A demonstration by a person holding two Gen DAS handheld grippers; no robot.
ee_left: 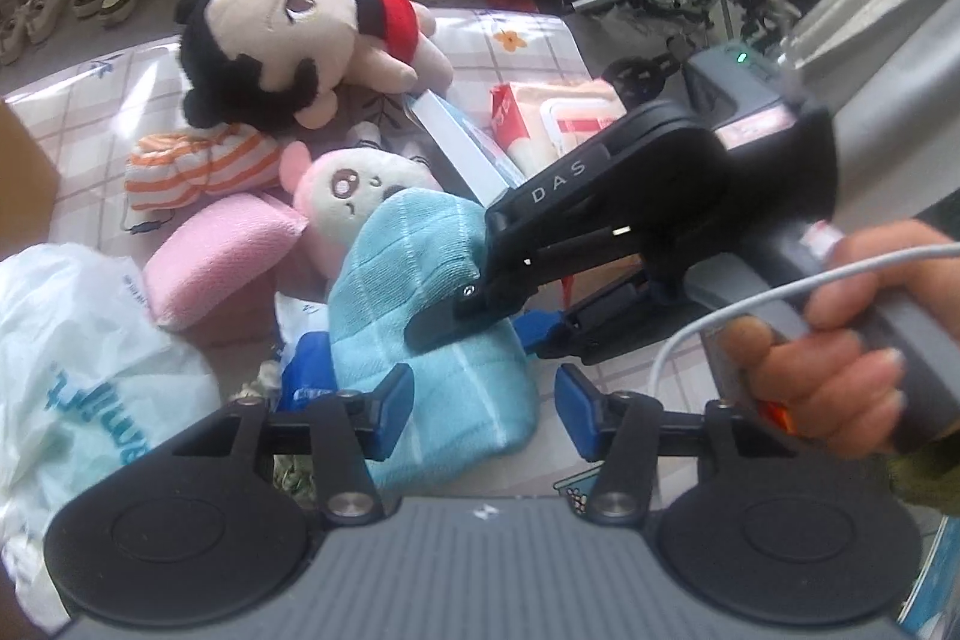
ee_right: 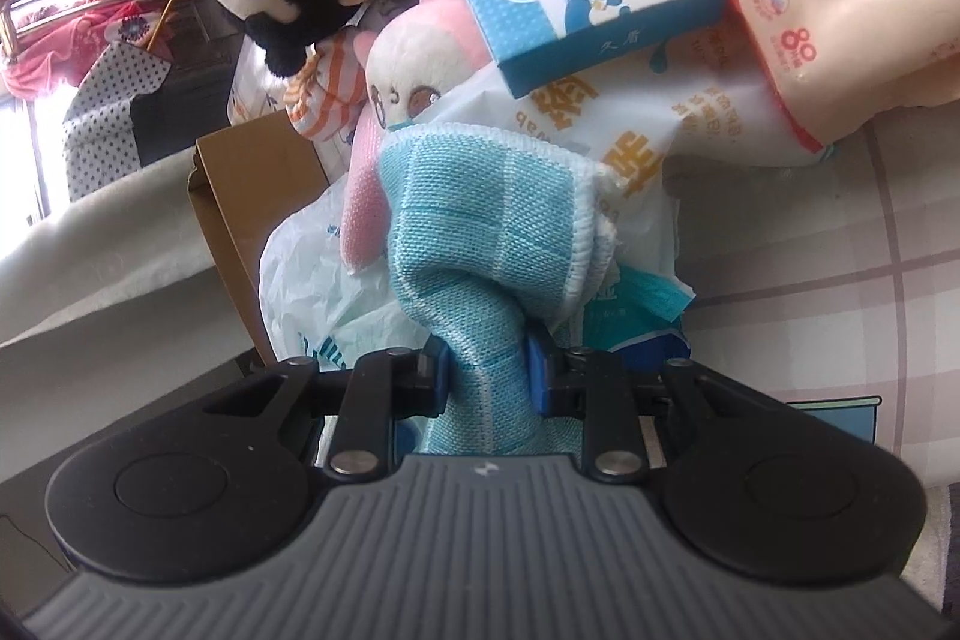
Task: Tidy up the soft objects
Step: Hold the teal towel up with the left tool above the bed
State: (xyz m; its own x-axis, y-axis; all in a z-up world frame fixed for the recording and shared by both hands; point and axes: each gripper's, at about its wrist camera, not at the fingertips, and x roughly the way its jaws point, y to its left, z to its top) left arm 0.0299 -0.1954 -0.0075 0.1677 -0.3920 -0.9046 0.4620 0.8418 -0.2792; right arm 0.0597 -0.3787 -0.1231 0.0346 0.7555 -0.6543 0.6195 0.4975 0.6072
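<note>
Left wrist view, checked tablecloth [ee_left: 90, 124], left gripper [ee_left: 485, 409] released, right gripper [ee_right: 486, 367] grasping blue towel [ee_right: 480, 196]

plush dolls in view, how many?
2. The black-haired doll lies at the far side of the pile; the pink-and-white plush sits nearer, partly behind the blue towel held by the right tool. More may be buried.

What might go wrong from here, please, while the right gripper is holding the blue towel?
The right gripper pinches only a bunched fold of the towel, so it could slip free when lifted. The towel rests against the pink plush and plastic bag, so pulling may drag them along. The left gripper is open and close to the right one; they could bump.
</note>
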